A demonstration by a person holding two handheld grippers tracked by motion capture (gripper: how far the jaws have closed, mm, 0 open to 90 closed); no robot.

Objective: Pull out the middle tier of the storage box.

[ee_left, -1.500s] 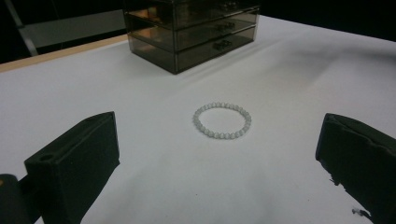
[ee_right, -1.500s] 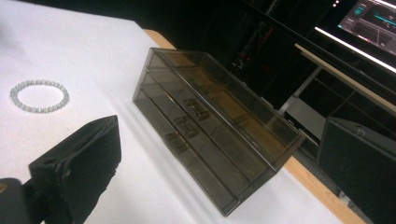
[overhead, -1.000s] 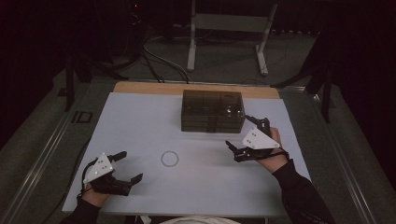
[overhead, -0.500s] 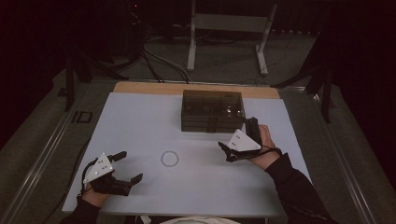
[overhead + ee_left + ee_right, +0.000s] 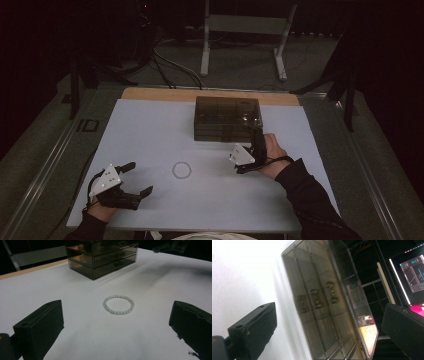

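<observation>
The right gripper (image 5: 253, 150), jaws wide apart and empty, is turned on its side just before the drawer box (image 5: 228, 118) at the table's (image 5: 150, 125) twelve o'clock. The left gripper (image 5: 134, 180), also wide open and empty, rests at seven o'clock, with the bead bracelet (image 5: 181, 170) lying flat at its two o'clock.

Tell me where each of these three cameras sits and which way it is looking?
High view: above the person's side, looking forward and down on the table; forearms, left gripper, right gripper.
Left gripper view: rides that gripper, facing the bead bracelet; open jaws.
Right gripper view: rolled sideways, facing the drawer box; open jaws.
Shared: all show the drawer box.
</observation>
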